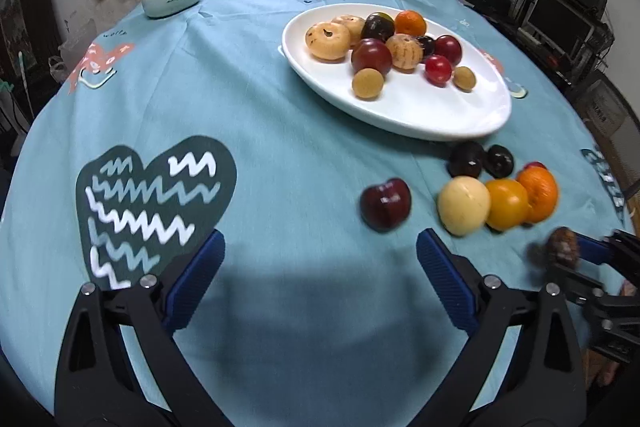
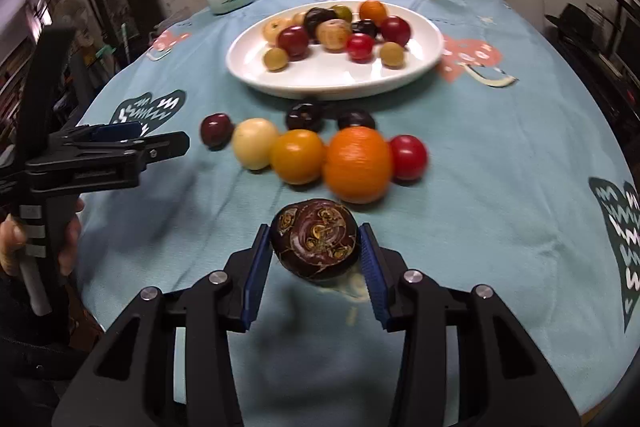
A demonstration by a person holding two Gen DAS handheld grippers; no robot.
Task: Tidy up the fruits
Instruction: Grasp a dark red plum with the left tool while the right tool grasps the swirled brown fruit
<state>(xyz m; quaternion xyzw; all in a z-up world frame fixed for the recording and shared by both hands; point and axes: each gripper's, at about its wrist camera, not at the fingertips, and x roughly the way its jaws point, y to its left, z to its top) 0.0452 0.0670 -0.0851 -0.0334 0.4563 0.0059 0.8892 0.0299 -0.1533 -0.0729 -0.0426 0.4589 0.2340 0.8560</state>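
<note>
The left gripper (image 1: pixel 320 259) hangs with jaws spread and empty over the blue-clothed worktop (image 1: pixel 280 131), left of a dark red plum (image 1: pixel 385 203). Right of that plum, the right gripper (image 2: pixel 314 251) clasps a dark water chestnut (image 2: pixel 315 245) by its sides; it looks hard, light and smooth, so it may slip.

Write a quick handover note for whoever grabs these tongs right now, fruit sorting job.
Right tongs: closed on a dark brown round fruit, low over the tablecloth.
Left tongs: open, empty, near the dark red plum.
White plate: already holds about a dozen fruits.
Left: held fruit plus seven loose ones, including the orange, in front of the plate.
</note>
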